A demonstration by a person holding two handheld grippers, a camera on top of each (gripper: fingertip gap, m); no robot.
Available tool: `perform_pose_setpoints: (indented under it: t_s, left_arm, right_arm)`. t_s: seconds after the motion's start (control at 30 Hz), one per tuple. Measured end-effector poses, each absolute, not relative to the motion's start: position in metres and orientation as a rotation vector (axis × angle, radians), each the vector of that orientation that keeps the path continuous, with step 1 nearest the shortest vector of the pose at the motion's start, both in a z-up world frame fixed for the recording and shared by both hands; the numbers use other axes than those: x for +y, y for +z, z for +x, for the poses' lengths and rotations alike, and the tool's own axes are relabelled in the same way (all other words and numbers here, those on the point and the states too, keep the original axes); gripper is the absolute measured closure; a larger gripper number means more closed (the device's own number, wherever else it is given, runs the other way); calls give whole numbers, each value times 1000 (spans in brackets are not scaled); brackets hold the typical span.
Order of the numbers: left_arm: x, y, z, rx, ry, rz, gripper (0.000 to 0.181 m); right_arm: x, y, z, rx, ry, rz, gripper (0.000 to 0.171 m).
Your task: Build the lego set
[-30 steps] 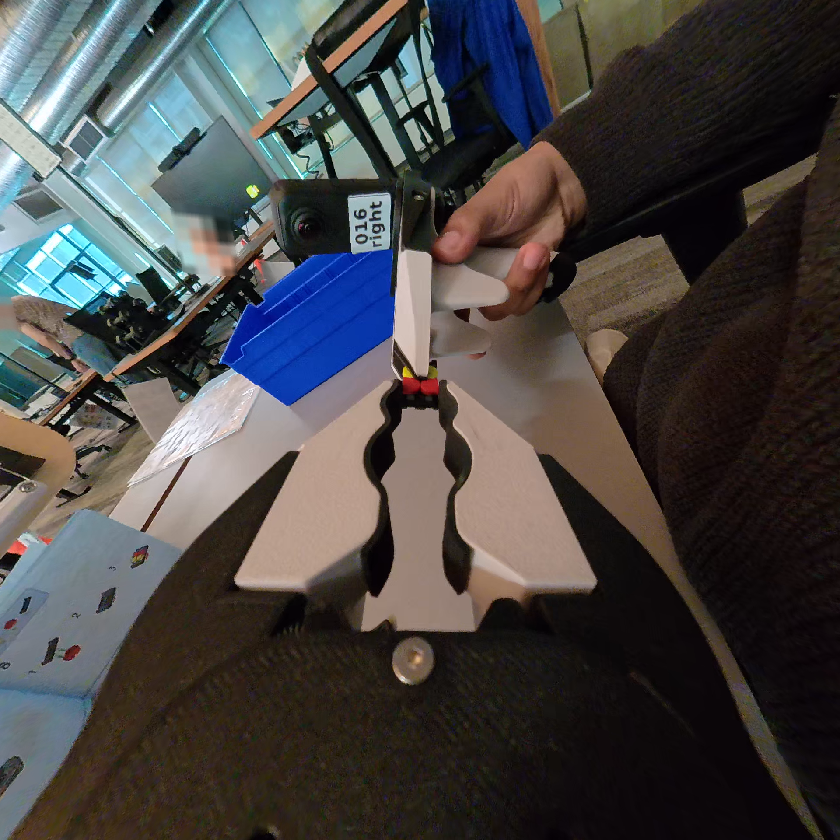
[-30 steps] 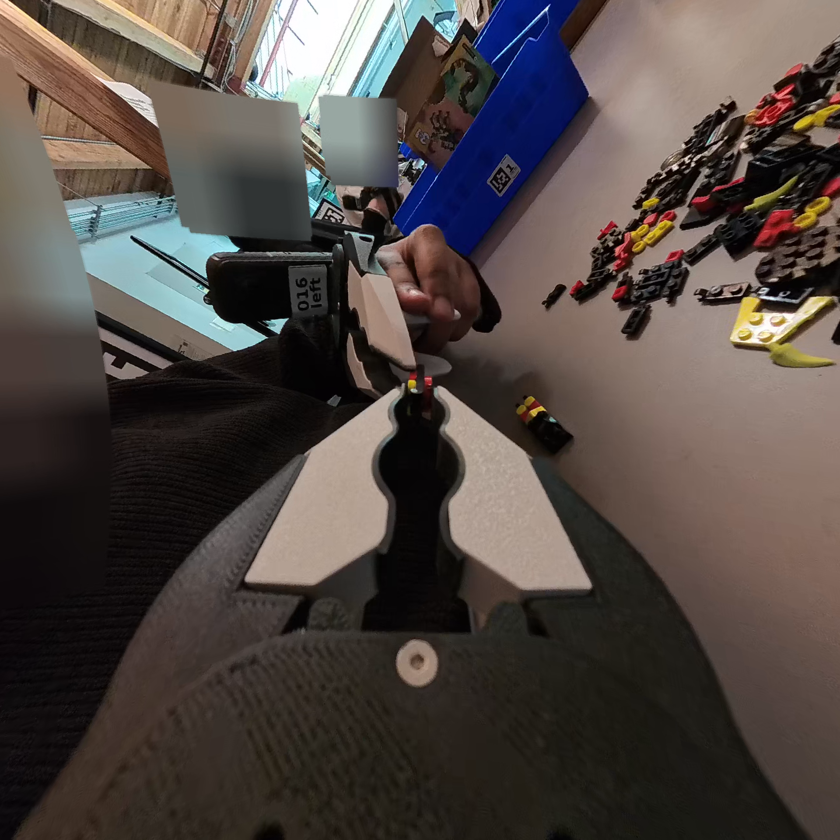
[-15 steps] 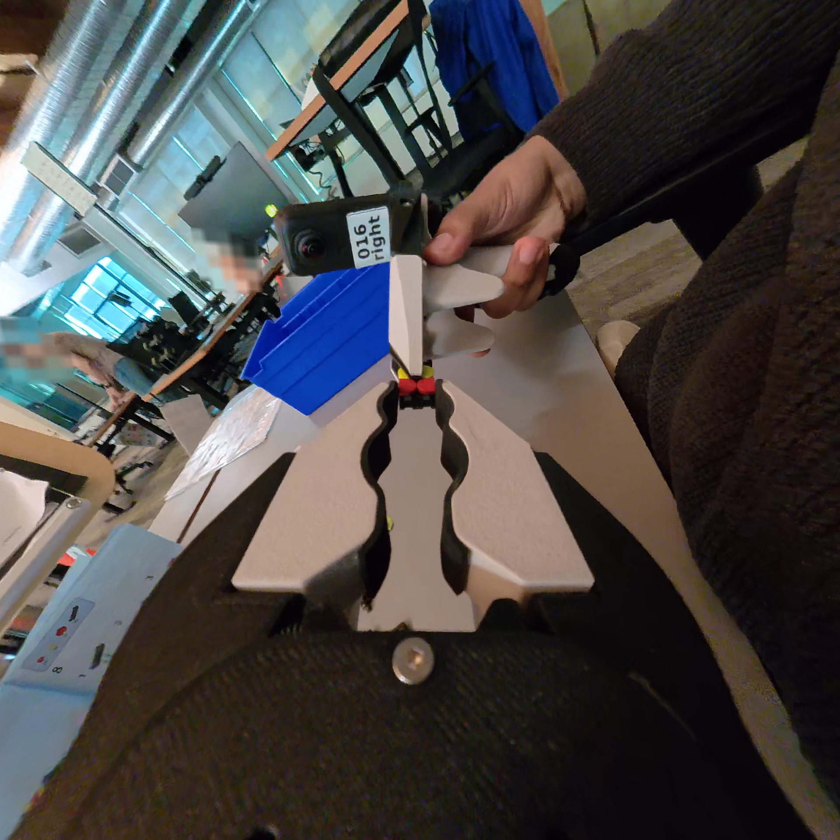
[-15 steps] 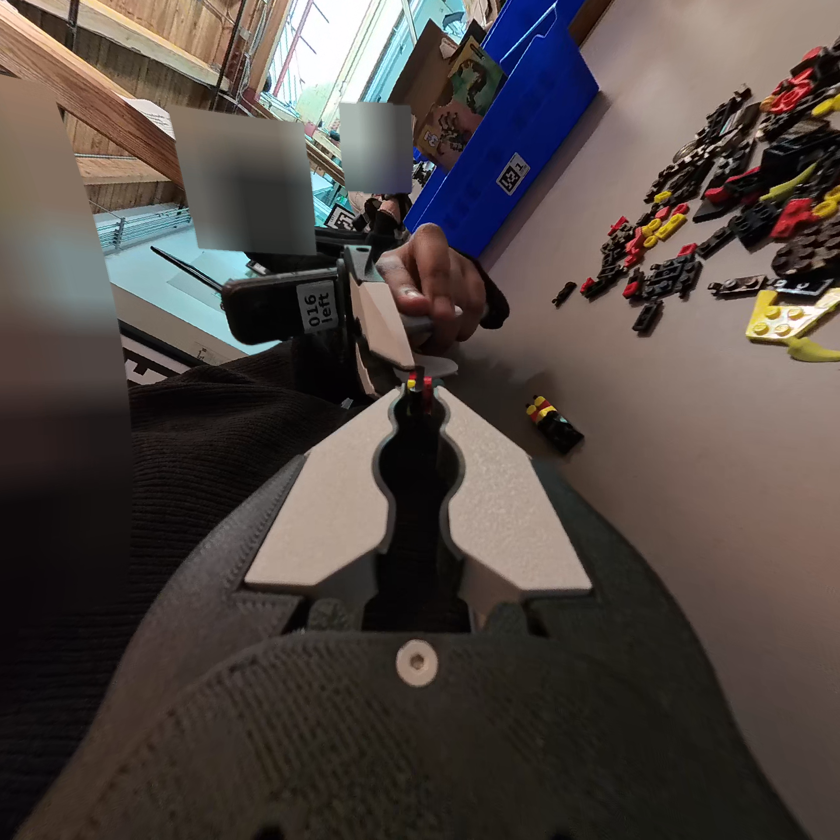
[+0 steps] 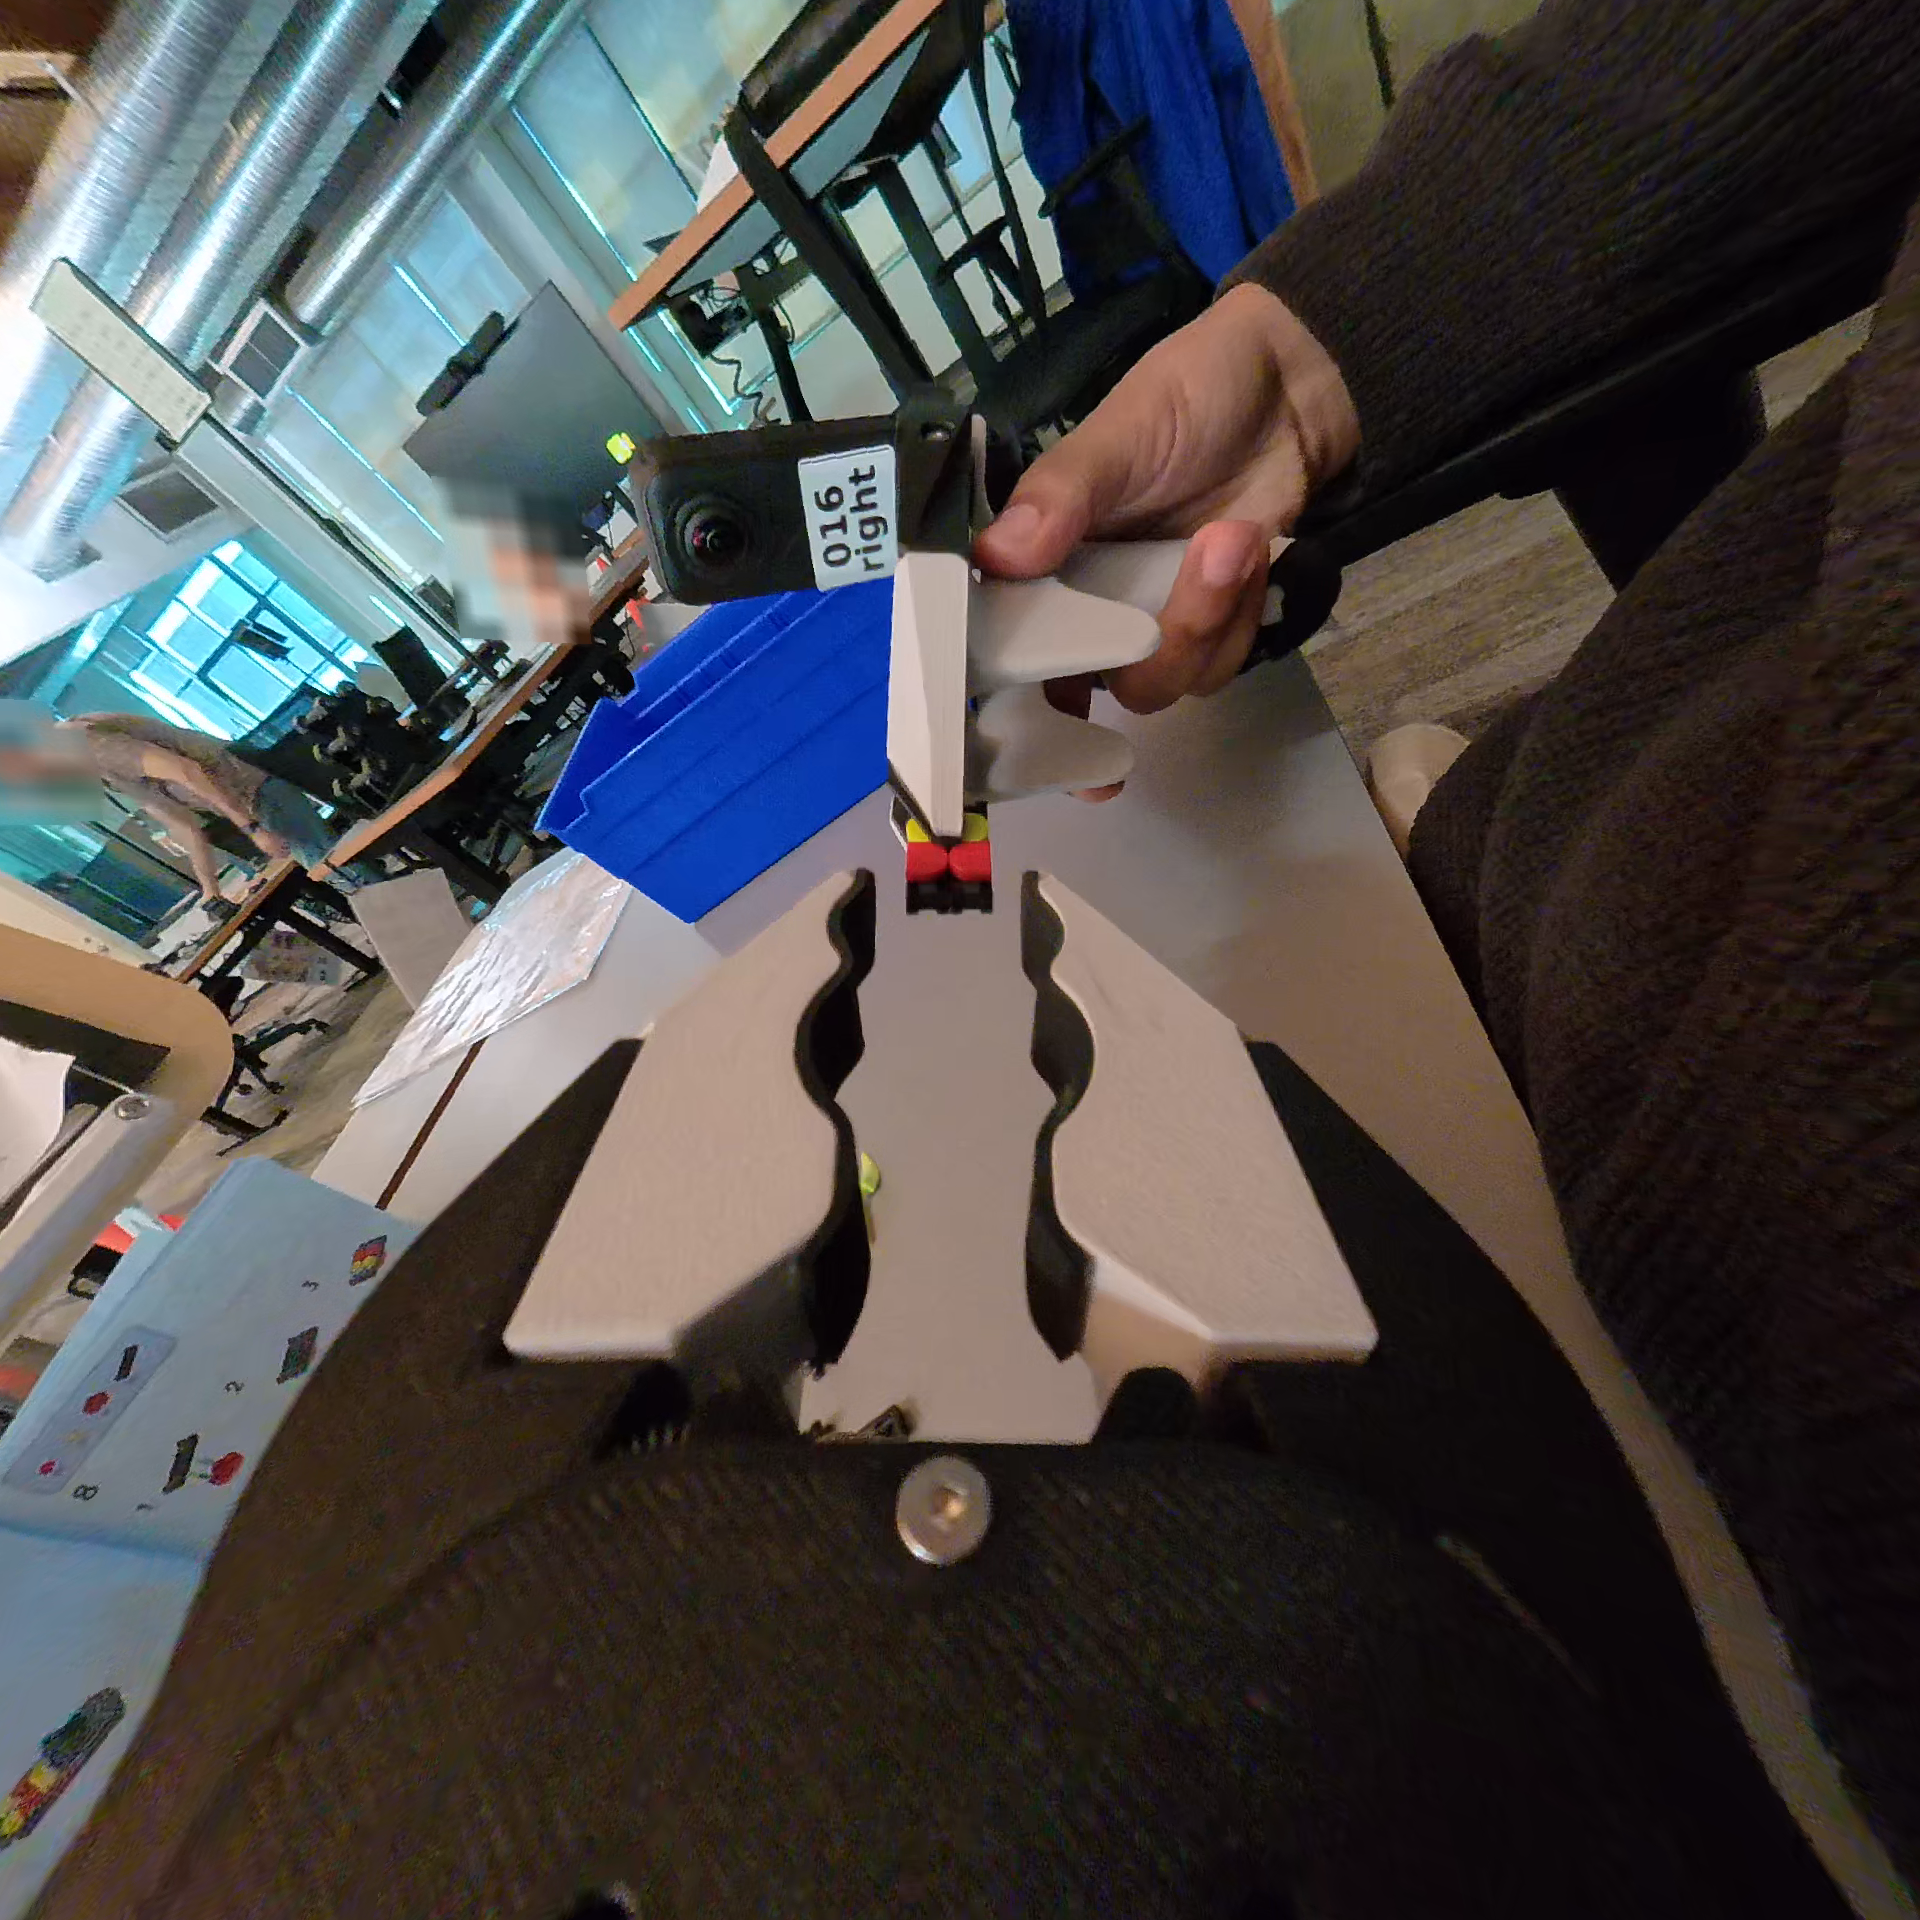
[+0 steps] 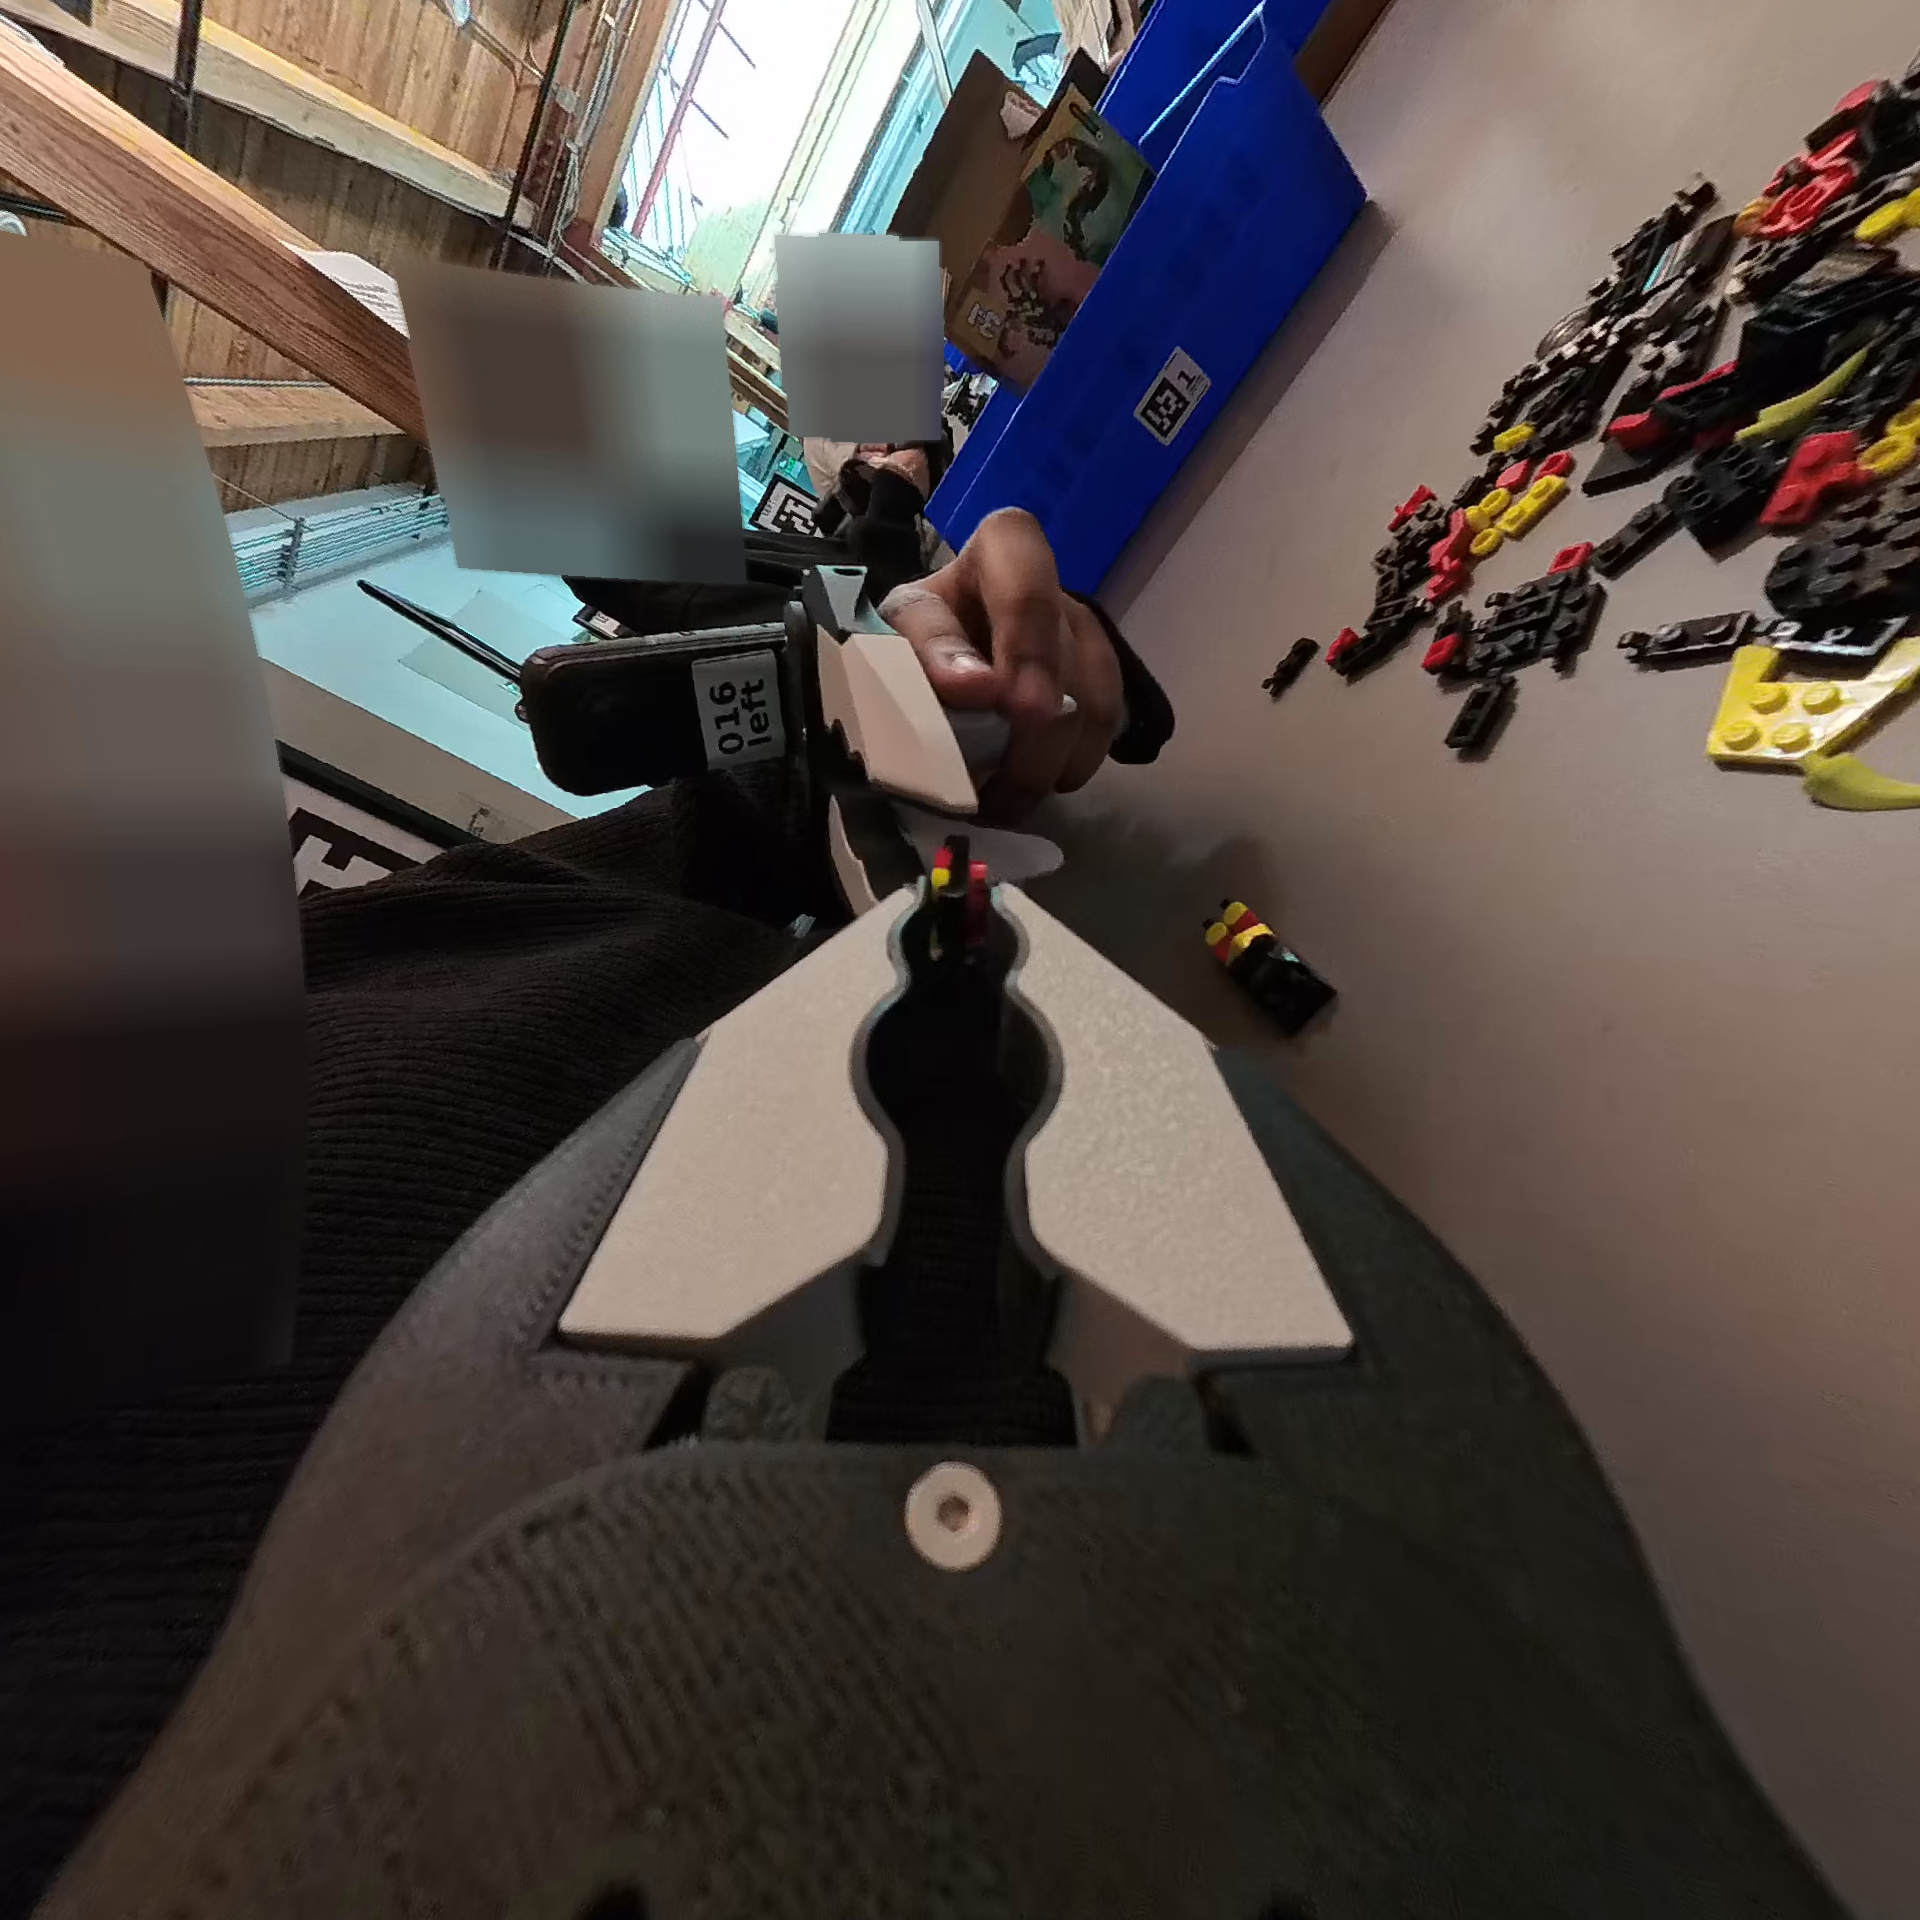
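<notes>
A small red, yellow and black lego assembly [image 5: 948,871] is held above the grey table [image 5: 1278,935]. My right gripper [image 6: 956,899] is shut on this assembly [image 6: 958,883], which shows between its tips. In the left wrist view the right gripper [image 5: 938,816] comes down onto the assembly from the far side. My left gripper [image 5: 943,883] is open, its fingers [image 5: 727,1122] apart on either side of the assembly's near end without touching it. The left gripper also shows in the right wrist view [image 6: 971,831], just beyond the assembly.
A second small black, yellow and red assembly [image 6: 1270,968] lies on the table. Loose pieces [image 6: 1538,582] and a yellow plate [image 6: 1787,707] lie to the right. Blue bins [image 6: 1174,364] stand behind. An instruction sheet [image 5: 135,1403] and a clear bag [image 5: 499,966] lie left.
My left gripper has opened and let go of the small assembly. The right gripper still holds it in about the same place.
</notes>
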State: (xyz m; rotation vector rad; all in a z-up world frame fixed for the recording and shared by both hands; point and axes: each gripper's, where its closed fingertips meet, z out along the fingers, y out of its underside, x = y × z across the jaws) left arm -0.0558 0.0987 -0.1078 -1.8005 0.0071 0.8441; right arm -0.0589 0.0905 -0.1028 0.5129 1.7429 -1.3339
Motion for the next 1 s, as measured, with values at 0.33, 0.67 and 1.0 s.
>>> perform_pose_setpoints:
  t_s: [0.33,0.67,1.0]
  left_arm:
    - [99,-106,-56,4,847,-1791,167]
    - [94,-98,-60,-33,844,-1750,167]
    - [98,-97,-55,-12,837,-1743,167]
  right_arm:
    - [89,-102,-56,1723,-1338,503,157]
    - [94,-92,-60,1676,-1386,479,134]
    - [93,-94,-51,1711,-1392,407,163]
